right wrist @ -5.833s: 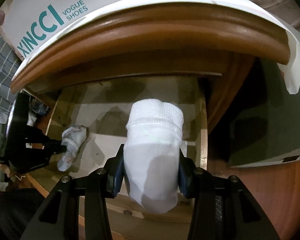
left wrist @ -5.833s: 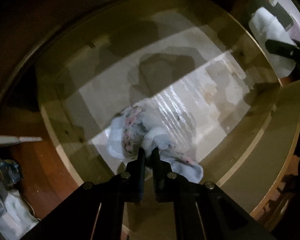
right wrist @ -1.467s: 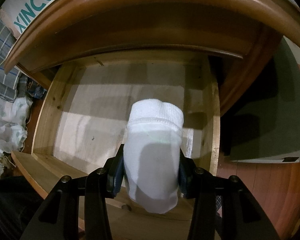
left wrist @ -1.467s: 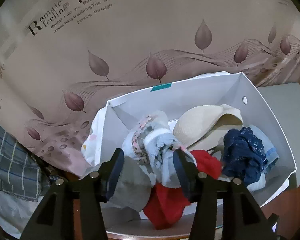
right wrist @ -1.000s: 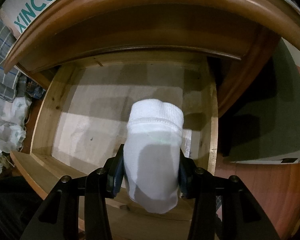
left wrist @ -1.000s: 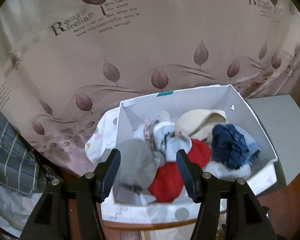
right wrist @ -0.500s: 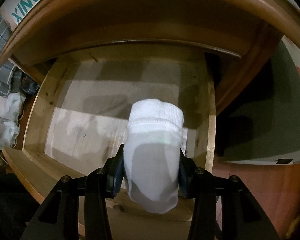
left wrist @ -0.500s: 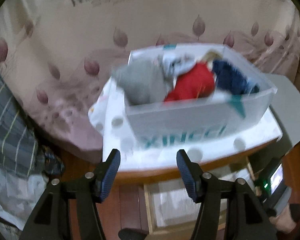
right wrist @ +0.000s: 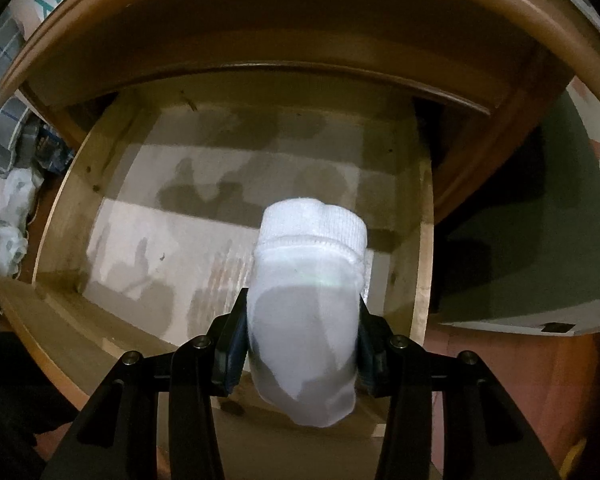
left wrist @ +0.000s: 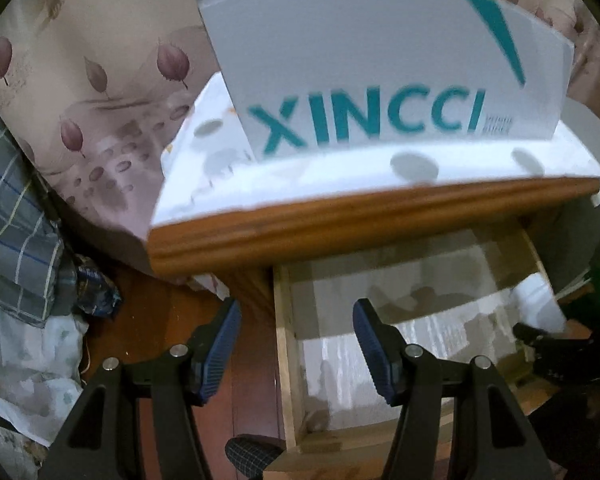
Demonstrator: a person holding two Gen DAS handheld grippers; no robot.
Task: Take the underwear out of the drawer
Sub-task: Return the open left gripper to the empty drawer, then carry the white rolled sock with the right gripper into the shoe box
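Observation:
The wooden drawer (right wrist: pixel 56 208) stands pulled out under the nightstand top, and its pale lined floor is bare. Over its right front part my right gripper (right wrist: pixel 302 320) is shut on a white rolled garment (right wrist: pixel 308 280) with a ribbed cuff. My left gripper (left wrist: pixel 296 344) is open with nothing between its blue pads, in front of the nightstand's left front corner and above the drawer's left wall (left wrist: pixel 284 360). At the right of the left wrist view, the right gripper (left wrist: pixel 540 336) and its white roll (left wrist: pixel 536 300) show over the drawer. The white XINCCI box (left wrist: pixel 380 80) sits on the nightstand top.
A leaf-patterned curtain (left wrist: pixel 100 80) hangs behind the nightstand. Plaid cloth (left wrist: pixel 12 200) and pale crumpled fabric (left wrist: pixel 20 360) lie on the floor at the left. A grey flat surface (right wrist: pixel 540 260) lies right of the drawer. A dark checked thing (left wrist: pixel 252 452) sits by the drawer front.
My left gripper came down from above the box, where the floral garment stays, to the nightstand's front; the box's printed side now fills its view. The right gripper kept its hold over the drawer.

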